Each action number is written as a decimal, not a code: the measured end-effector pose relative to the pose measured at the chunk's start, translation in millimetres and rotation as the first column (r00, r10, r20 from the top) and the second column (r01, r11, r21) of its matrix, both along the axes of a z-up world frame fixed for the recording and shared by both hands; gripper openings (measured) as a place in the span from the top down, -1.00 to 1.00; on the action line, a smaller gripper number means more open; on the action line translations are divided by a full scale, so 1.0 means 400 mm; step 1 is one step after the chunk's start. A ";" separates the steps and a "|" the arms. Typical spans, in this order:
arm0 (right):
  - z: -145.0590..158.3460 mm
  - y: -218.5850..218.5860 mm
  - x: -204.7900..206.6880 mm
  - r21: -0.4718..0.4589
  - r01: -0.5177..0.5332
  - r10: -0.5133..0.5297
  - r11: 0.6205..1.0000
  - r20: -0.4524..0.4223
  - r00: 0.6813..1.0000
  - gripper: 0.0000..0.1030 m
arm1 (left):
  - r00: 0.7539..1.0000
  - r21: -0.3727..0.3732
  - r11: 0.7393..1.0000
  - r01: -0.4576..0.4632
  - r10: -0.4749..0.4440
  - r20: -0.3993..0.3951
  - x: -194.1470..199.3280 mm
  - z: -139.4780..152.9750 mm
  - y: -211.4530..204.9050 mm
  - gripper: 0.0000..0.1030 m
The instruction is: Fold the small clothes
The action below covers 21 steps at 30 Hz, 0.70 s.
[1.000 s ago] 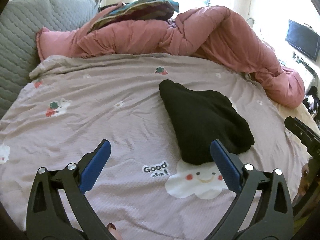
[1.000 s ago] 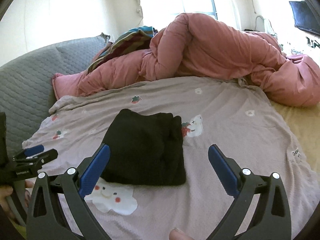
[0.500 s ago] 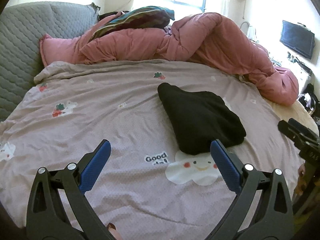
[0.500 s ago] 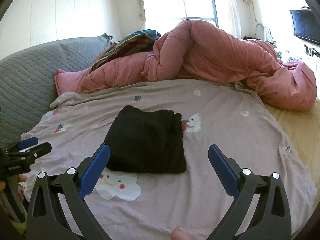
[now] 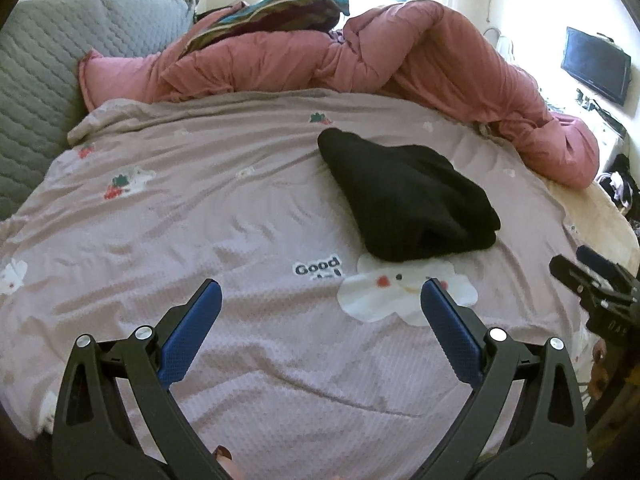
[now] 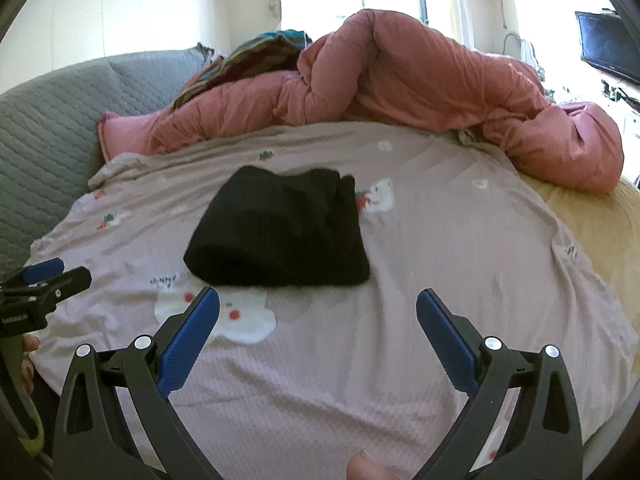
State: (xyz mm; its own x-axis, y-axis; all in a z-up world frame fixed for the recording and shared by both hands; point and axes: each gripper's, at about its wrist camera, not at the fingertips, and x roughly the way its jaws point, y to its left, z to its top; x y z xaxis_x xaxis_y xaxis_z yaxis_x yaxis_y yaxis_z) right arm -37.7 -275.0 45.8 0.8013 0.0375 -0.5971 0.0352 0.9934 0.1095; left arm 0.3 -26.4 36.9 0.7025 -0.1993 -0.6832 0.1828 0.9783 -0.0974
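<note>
Lying folded on the bed's lilac sheet (image 5: 168, 240) is one black garment (image 5: 404, 200), its near edge touching a white cloud print (image 5: 404, 296) beside the words "Good". Two tools hover over the sheet, both near the garment but apart from it. The left tool (image 5: 320, 312) is released, its two blue pads (image 5: 192, 332) spread wide and empty. The right tool (image 6: 318, 316) is likewise released, with nothing between its pads. One pink duvet (image 5: 420, 60) is heaped along the far side, one striped pillow (image 5: 276, 10) on it. One grey headboard (image 5: 44, 76) stands at left, one dark screen (image 5: 596, 66) at right.
</note>
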 end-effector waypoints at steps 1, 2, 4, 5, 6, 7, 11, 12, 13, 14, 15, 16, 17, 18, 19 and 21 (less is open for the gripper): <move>-0.011 0.004 0.000 -0.002 0.000 0.000 1.000 -0.012 1.000 -0.91 | 1.000 -0.004 1.000 -0.004 0.004 -0.006 0.001 -0.005 0.001 -0.81; -0.018 0.005 0.000 -0.003 0.004 -0.004 1.000 -0.019 1.000 -0.91 | 1.000 -0.009 1.000 -0.006 0.006 -0.010 0.000 -0.011 0.001 -0.81; -0.032 0.009 0.003 -0.001 0.007 -0.007 1.000 -0.039 0.999 -0.91 | 1.000 -0.013 1.000 -0.010 0.010 -0.022 0.001 -0.023 0.002 -0.81; -0.036 0.010 0.004 0.002 0.008 -0.008 1.000 -0.044 0.999 -0.91 | 1.000 -0.018 1.000 -0.009 0.008 -0.028 0.001 -0.028 0.002 -0.81; -0.038 0.010 0.005 0.004 0.009 -0.008 1.000 -0.046 0.999 -0.91 | 0.999 -0.022 1.000 -0.011 0.010 -0.036 0.002 -0.033 0.003 -0.81; -0.039 0.012 0.005 0.005 0.007 -0.007 1.000 -0.046 0.999 -0.91 | 0.999 -0.023 1.000 -0.015 0.014 -0.040 0.003 -0.035 0.004 -0.81; -0.041 0.016 0.005 0.000 -0.001 0.001 1.000 -0.046 0.999 -0.91 | 0.999 -0.024 1.000 -0.017 0.016 -0.044 0.003 -0.038 0.005 -0.81; -0.042 0.016 0.004 0.000 -0.001 0.001 1.000 -0.045 0.999 -0.91 | 0.999 -0.024 1.000 -0.017 0.016 -0.044 0.003 -0.039 0.005 -0.81; -0.042 0.016 0.005 0.001 -0.001 0.001 1.000 -0.049 0.999 -0.91 | 0.999 -0.023 1.000 -0.017 0.016 -0.046 0.004 -0.038 0.004 -0.81; -0.043 0.016 0.006 0.003 0.000 0.001 1.000 -0.052 0.999 -0.91 | 0.999 -0.022 1.000 -0.017 0.016 -0.047 0.004 -0.040 0.005 -0.81; -0.044 0.015 0.006 0.005 0.001 -0.001 1.000 -0.053 0.999 -0.91 | 0.999 -0.020 1.000 -0.019 0.018 -0.048 0.003 -0.041 0.004 -0.81; -0.045 0.014 0.006 0.009 0.004 -0.003 1.000 -0.055 0.998 -0.91 | 0.999 -0.018 1.000 -0.020 0.019 -0.050 0.003 -0.042 0.003 -0.81; -0.046 0.013 0.007 0.012 0.003 -0.003 1.000 -0.058 0.998 -0.91 | 0.999 -0.016 1.000 -0.020 0.019 -0.051 0.003 -0.043 0.003 -0.81; -0.046 0.013 0.007 0.013 0.003 -0.003 1.000 -0.059 0.998 -0.91 | 0.998 -0.015 1.000 -0.021 0.020 -0.052 0.002 -0.043 0.003 -0.81; -0.047 0.013 0.007 0.014 0.005 -0.004 1.000 -0.059 0.998 -0.91 | 0.998 -0.015 1.000 -0.023 0.022 -0.051 0.002 -0.043 0.003 -0.81; -0.047 0.013 0.006 0.016 0.004 -0.003 1.000 -0.060 0.998 -0.91 | 0.998 -0.015 1.000 -0.027 0.026 -0.051 0.002 -0.042 0.004 -0.81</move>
State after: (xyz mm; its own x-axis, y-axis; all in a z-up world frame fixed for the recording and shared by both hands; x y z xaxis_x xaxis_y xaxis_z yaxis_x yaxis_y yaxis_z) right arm -35.5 -269.8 26.9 0.7642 0.0444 -0.6435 0.0460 0.9913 0.1230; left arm 1.2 -24.9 20.1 0.6724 -0.1919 -0.7149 0.1515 0.9811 -0.1208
